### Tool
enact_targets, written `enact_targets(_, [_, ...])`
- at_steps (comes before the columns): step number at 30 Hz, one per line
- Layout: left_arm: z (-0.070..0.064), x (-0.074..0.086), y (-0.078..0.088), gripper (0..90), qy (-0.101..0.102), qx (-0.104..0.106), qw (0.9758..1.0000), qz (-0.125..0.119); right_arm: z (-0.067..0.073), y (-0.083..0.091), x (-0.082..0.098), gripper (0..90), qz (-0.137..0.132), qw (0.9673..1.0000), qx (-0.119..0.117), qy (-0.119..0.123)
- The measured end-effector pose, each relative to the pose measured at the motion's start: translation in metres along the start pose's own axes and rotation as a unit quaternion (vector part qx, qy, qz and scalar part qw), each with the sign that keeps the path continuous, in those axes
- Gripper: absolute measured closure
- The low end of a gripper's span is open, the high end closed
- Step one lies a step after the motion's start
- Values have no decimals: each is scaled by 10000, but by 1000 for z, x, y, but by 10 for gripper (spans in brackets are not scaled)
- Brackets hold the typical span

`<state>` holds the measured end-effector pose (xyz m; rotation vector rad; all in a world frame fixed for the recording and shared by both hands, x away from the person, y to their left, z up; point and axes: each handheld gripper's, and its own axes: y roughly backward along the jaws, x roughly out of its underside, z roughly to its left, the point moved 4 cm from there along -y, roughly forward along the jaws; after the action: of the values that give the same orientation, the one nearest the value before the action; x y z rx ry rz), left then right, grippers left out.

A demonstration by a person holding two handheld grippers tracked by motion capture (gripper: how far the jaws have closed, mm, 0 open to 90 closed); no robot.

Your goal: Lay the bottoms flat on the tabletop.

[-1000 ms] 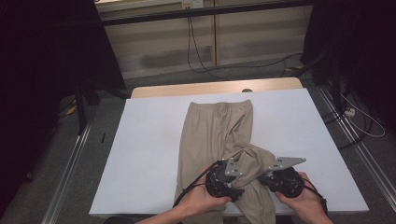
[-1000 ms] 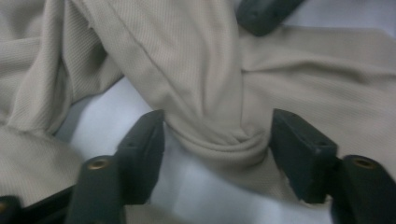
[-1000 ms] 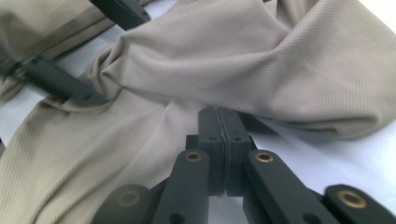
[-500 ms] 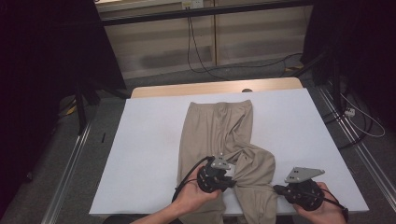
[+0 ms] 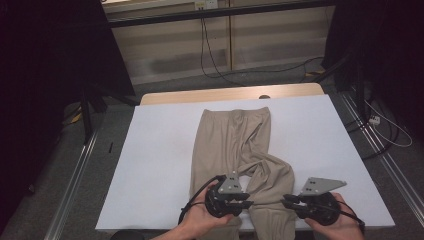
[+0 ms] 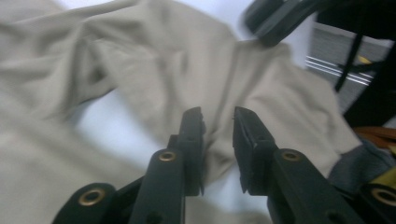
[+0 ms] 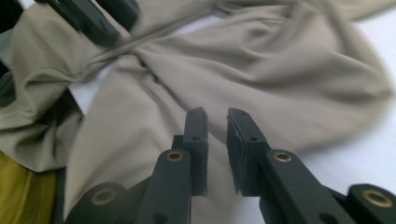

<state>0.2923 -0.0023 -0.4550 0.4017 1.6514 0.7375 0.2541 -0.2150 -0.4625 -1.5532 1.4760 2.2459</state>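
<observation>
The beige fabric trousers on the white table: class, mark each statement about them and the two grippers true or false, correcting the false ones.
1. The beige fabric trousers lie with the waistband at the table's far end. True.
2. The trousers are folded into a neat square. False: they lie at full length, one leg twisted and rumpled.
3. The left gripper has cloth clamped between its jaws. False: its jaws stand slightly apart, nothing between them.
4. The right gripper points at the cloth with a narrow gap between its jaws. True.
5. The white table is covered with tools. False: it bears the trousers.

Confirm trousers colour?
Plain beige, no pattern: the trousers show best in the high view.
</observation>
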Motion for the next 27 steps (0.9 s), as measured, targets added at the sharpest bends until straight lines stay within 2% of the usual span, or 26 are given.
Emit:
enact_targets(3, [-5, -2, -20, 729, -163, 85, 9997, 161, 7, -16, -5, 769, 150, 9997, -150, 126])
enact_targets(6, [-6, -1, -33, 623, -324, 48, 9990, 306, 7, -29, -2, 714, 343, 9991, -78, 225])
enact_targets(8, [-7, 2, -38, 616, -450, 34, 9980, 432, 4, -31, 2, 679, 438, 9988, -36, 197])
enact_targets(9, [-7, 5, -40, 646, -581, -18, 9974, 422, 5, -30, 3, 661, 411, 9990, -58, 149])
enact_targets(10, [-8, 6, -40, 680, -567, 48, 9976, 386, 6, -30, 5, 666, 403, 9990, -24, 186])
enact_targets(11, [-10, 7, -39, 748, -523, 207, 9974, 442, 7, -29, 5, 674, 416, 9988, 20, 237])
enact_targets(12, [-11, 7, -38, 843, -499, 191, 9976, 444, 10, -28, 6, 726, 443, 9986, 67, 263])
enact_targets(14, [-14, 9, -36, 861, -595, 175, 9970, 458, 14, -26, 7, 890, 489, 9986, -60, 205])
enact_targets(18, [-20, 14, -30, 872, -454, 435, 9967, 518, 21, -23, 10, 900, 507, 9984, -5, 261])
enact_targets(23, [-30, 21, -24, 871, -406, 650, 9957, 517, 34, -17, 16, 900, 546, 9978, -222, 295])
enact_targets(24, [-32, 22, -23, 871, -404, 639, 9957, 531, 39, -16, 17, 900, 560, 9976, -280, 309])
enact_targets(25, [-35, 23, -20, 871, -406, 615, 9950, 678, 43, -14, 19, 900, 575, 9972, -304, 356])
enact_targets(26, [-39, 24, -20, 871, -378, 775, 9945, 587, 46, -12, 20, 900, 563, 9972, -325, 371])
enact_targets(27, [-43, 26, -18, 871, -460, 866, 9927, 699, 48, -11, 22, 900, 565, 9970, -387, 371])
